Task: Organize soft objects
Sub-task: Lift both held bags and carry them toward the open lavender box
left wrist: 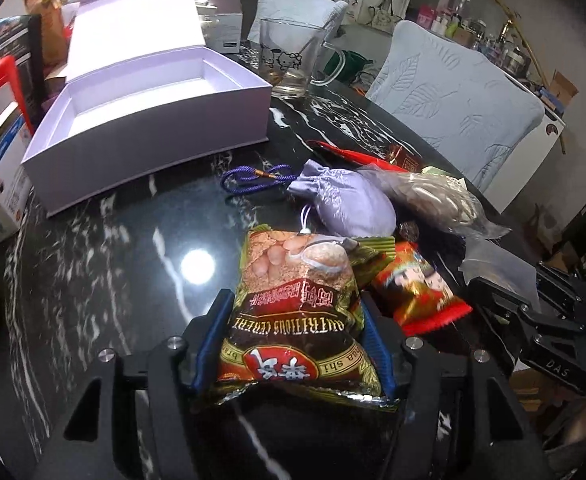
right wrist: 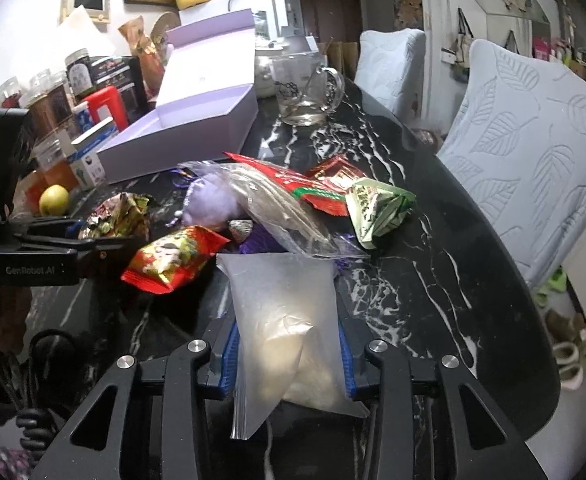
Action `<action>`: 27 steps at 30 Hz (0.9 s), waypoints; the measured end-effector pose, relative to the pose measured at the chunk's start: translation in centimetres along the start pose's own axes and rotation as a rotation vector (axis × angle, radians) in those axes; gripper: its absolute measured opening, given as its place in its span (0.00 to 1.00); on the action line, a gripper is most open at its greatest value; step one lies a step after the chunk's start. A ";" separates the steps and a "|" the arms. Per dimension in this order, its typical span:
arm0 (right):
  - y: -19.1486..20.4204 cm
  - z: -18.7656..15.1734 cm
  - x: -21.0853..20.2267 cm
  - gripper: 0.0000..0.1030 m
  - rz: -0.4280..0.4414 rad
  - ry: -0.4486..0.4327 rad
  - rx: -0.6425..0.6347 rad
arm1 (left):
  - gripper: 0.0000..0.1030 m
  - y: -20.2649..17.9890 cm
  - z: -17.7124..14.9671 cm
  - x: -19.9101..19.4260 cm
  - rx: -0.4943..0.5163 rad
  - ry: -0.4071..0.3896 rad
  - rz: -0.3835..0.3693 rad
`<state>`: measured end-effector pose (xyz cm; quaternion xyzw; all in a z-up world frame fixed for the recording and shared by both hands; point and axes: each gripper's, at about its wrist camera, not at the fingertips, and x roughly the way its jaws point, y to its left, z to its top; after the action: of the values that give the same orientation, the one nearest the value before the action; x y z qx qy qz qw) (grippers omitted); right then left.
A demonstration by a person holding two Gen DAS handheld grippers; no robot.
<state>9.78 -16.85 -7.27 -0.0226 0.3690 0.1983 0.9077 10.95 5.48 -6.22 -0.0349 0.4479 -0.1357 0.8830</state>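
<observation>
The lavender gift box (left wrist: 145, 120) sits open on the black marble desk (left wrist: 105, 248), its tray bare inside and its lid (left wrist: 137, 24) hinged up behind. Beside it a glass mug (left wrist: 293, 60) holds a little clear liquid.

The left gripper (left wrist: 293, 344) is clamped on a cereal packet (left wrist: 297, 316), blue pads pressed into both sides. The right gripper (right wrist: 289, 356) is clamped on a clear zip bag (right wrist: 289, 320) of pale powder.

Between them and the box lies the heap: a lilac drawstring pouch (left wrist: 345, 204), a clear bag of seeds (left wrist: 437, 200), a red snack packet (left wrist: 417, 288), a long red wrapper (right wrist: 293, 184) and a green packet (right wrist: 377, 208).

The desk's left half, in front of the box, lies free and glossy. Its curved right edge runs close by two cushioned chairs (right wrist: 533, 152).
</observation>
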 end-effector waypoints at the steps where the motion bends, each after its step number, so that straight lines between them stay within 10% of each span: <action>1: 0.2 0.0 -0.2 0.37 0.007 -0.003 -0.002 | 0.58 0.0 -0.2 -0.3 -0.005 -0.003 0.000; 27: 7.3 3.2 -4.2 0.37 0.277 -0.119 -0.121 | 0.58 -0.1 -1.3 -10.9 -0.053 -0.241 0.070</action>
<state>6.42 -10.93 -1.36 -0.0142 0.3014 0.3445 0.8890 3.78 8.37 1.55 -0.0584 0.3430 -0.0877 0.9334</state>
